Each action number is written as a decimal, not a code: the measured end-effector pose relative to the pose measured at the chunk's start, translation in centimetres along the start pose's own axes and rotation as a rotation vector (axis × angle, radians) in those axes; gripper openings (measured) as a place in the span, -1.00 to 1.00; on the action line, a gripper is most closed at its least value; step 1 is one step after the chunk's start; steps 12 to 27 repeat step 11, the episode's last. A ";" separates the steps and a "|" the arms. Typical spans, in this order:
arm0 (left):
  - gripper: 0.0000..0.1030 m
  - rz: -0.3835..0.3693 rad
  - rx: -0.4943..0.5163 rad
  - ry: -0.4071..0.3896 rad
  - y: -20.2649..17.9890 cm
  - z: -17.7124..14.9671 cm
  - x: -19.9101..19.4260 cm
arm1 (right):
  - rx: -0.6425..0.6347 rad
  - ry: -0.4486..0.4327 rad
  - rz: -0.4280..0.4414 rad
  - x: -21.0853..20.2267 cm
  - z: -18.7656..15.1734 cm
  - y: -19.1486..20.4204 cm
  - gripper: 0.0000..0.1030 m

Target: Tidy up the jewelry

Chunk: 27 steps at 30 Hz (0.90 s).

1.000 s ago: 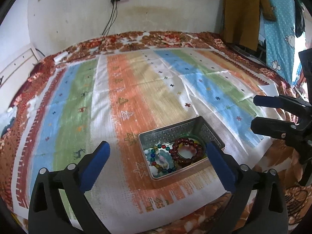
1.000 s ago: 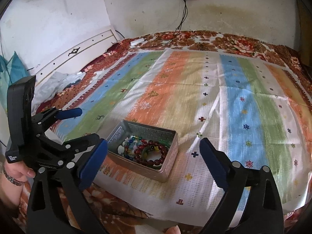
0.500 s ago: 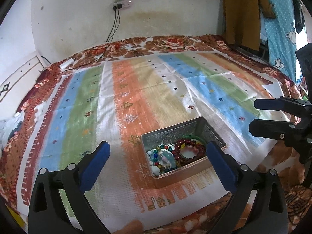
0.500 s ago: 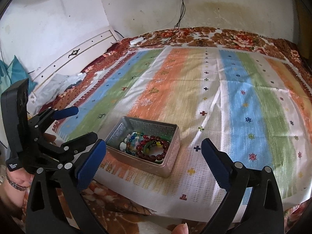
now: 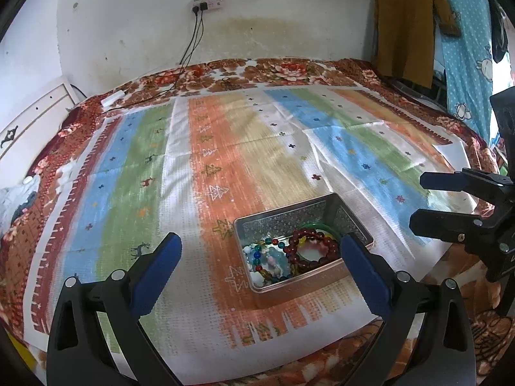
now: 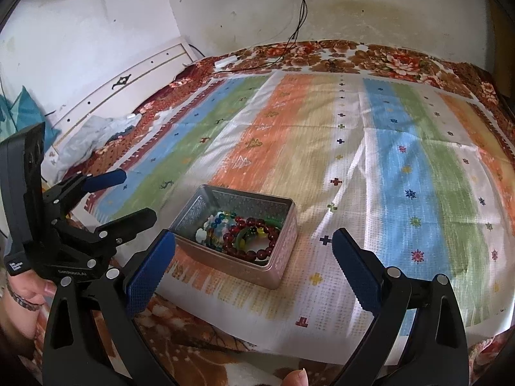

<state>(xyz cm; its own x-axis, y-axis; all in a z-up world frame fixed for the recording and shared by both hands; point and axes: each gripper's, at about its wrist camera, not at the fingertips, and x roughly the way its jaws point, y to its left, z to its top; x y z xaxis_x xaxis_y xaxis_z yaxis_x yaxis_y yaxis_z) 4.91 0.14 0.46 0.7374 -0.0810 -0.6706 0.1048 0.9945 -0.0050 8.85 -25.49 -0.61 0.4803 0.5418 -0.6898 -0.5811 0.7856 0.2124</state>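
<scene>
Bracelets [image 6: 248, 236] inside metal tin [image 6: 283, 267]

Over the last second both grippers have drawn back and upward from the metal tin [image 5: 351, 222] near the front edge of the striped cloth [image 5: 225, 148], so more of the wall shows in both wrist views. In the right wrist view the tin [image 6: 283, 257] has shifted rightward, toward the middle between the fingers
</scene>
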 end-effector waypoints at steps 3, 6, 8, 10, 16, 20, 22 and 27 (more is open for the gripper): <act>0.89 0.002 -0.003 0.004 0.0 0.0 0.1 | -0.010 -0.002 -0.016 -0.1 0.0 0.1 0.92; 0.89 -0.019 -0.017 0.011 0.1 -0.1 0.1 | -0.008 -0.020 -0.037 -0.4 0.0 -0.1 0.91; 0.89 -0.021 -0.018 0.003 0.1 -0.1 0.0 | 0.001 -0.021 -0.028 -0.5 0.0 -0.2 0.92; 0.89 -0.019 -0.015 0.006 0.2 -0.2 0.0 | -0.004 -0.017 -0.032 -0.4 0.0 -0.2 0.92; 0.89 -0.017 -0.018 0.008 0.2 -0.2 0.0 | -0.008 -0.016 -0.034 -0.3 0.0 -0.1 0.92; 0.89 -0.017 -0.018 0.008 0.2 -0.2 0.0 | -0.008 -0.016 -0.034 -0.3 0.0 -0.1 0.92; 0.89 -0.017 -0.018 0.008 0.2 -0.2 0.0 | -0.008 -0.016 -0.034 -0.3 0.0 -0.1 0.92; 0.89 -0.017 -0.018 0.008 0.2 -0.2 0.0 | -0.008 -0.016 -0.034 -0.3 0.0 -0.1 0.92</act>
